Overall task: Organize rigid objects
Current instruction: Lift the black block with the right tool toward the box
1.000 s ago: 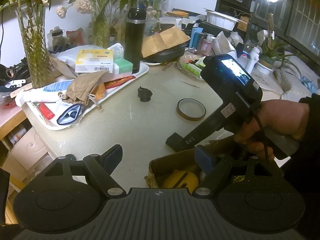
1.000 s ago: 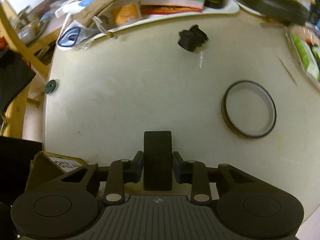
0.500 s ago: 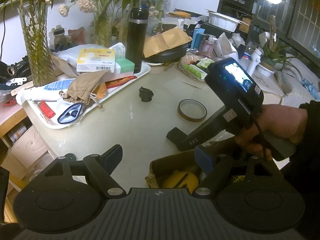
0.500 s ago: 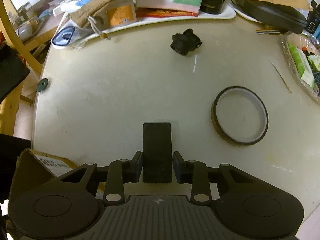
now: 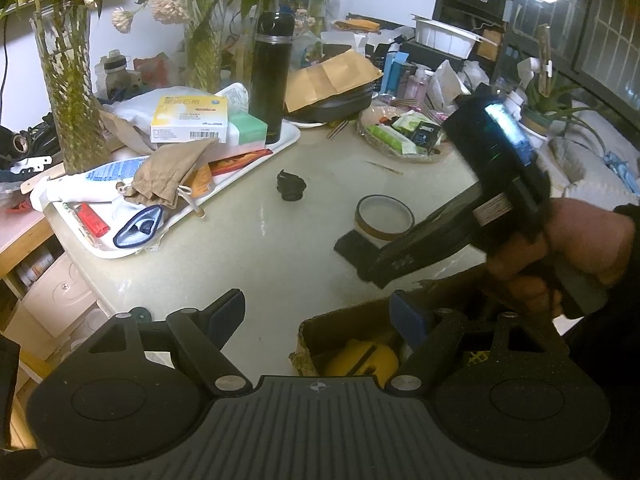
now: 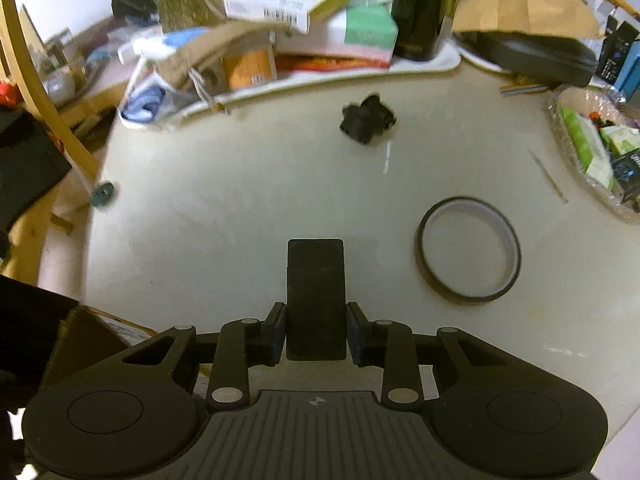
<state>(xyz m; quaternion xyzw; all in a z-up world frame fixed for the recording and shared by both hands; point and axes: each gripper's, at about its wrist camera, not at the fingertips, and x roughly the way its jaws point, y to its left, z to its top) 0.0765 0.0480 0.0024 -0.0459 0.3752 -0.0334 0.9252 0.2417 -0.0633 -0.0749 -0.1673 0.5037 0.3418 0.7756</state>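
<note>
My right gripper (image 6: 316, 334) is shut on a flat black block (image 6: 316, 298) and holds it above the pale round table (image 6: 240, 216). The block also shows in the left wrist view (image 5: 354, 246), held out by the right gripper (image 5: 360, 256). A brown tape ring (image 6: 468, 250) lies on the table right of the block. A small black part (image 6: 366, 118) lies farther off near the tray. My left gripper (image 5: 320, 312) is open and empty at the table's near edge, above an open cardboard box (image 5: 348, 330) holding a yellow object (image 5: 360, 362).
A white tray (image 5: 280, 146) at the left holds boxes, a cloth pouch, a black flask (image 5: 270, 80) and tubes. Glass vases with plants stand behind it. A basket of packets (image 5: 404, 136) sits at the back right. A small teal disc (image 6: 102, 194) lies at the table's left edge.
My right gripper has lifted and moved toward the table's middle with the black block in it. The left gripper has stayed nearly still.
</note>
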